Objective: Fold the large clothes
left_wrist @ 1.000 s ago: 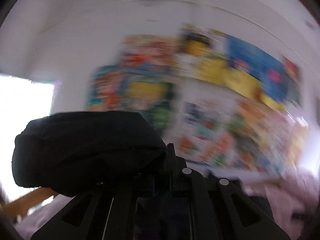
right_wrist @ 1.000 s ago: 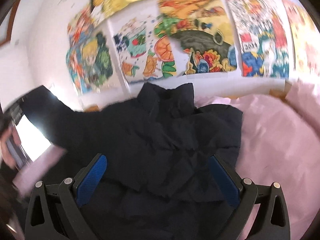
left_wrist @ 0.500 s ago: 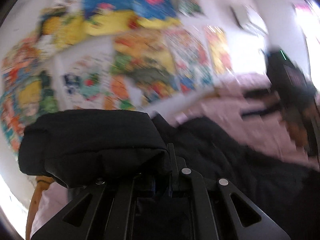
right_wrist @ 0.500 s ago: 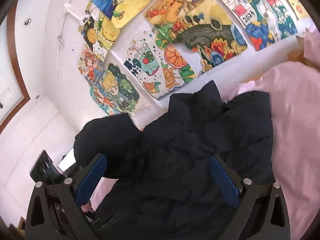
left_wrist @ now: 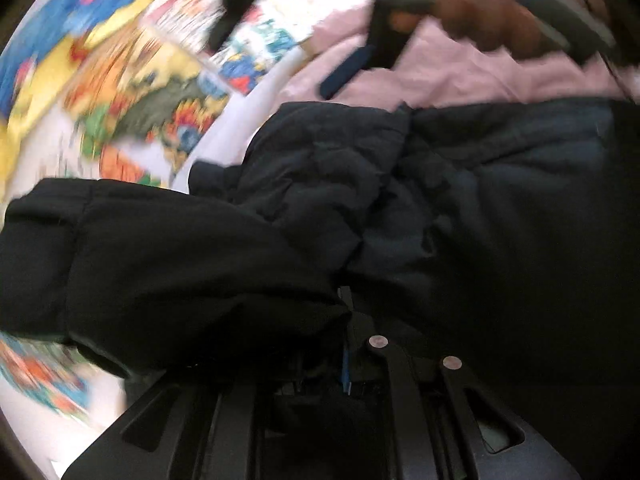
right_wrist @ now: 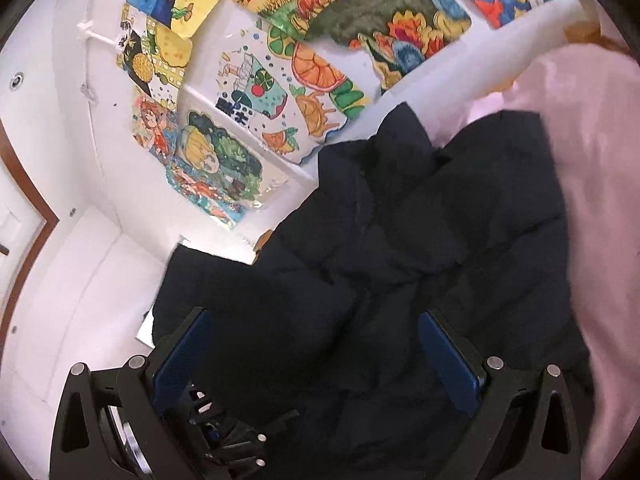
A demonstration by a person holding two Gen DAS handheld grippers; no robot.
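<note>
At the left of the left wrist view, a thick black sleeve (left_wrist: 160,264) of the dark padded jacket (left_wrist: 460,208) bulges out from the left gripper (left_wrist: 346,356), whose jaws stand narrow and are just starting to part, with the sleeve's fabric still pinched between them. Only a thin blue edge of one pad shows under the cloth. Behind the sleeve, at upper left, the wall drawings (left_wrist: 132,92) are smeared by blur. Through the middle and right of that frame the jacket's body spreads in rumpled folds over the pink bedsheet (left_wrist: 460,76). At the top right a person's hand (left_wrist: 492,20) grips the dark body of the other tool, blurred.

In the right wrist view, the white wall and the colourful drawings (right_wrist: 256,92) fill the upper left. Below them the right gripper (right_wrist: 316,360) stands wide open, its blue pads (right_wrist: 182,354) well apart at lower left and lower right; the jacket (right_wrist: 420,248) lies between and beyond them, but the pads do not press on it. Whether the cloth brushes them cannot be told. The jacket's collar points toward the wall at upper centre. The pink sheet (right_wrist: 592,200) runs down the right edge.
</note>
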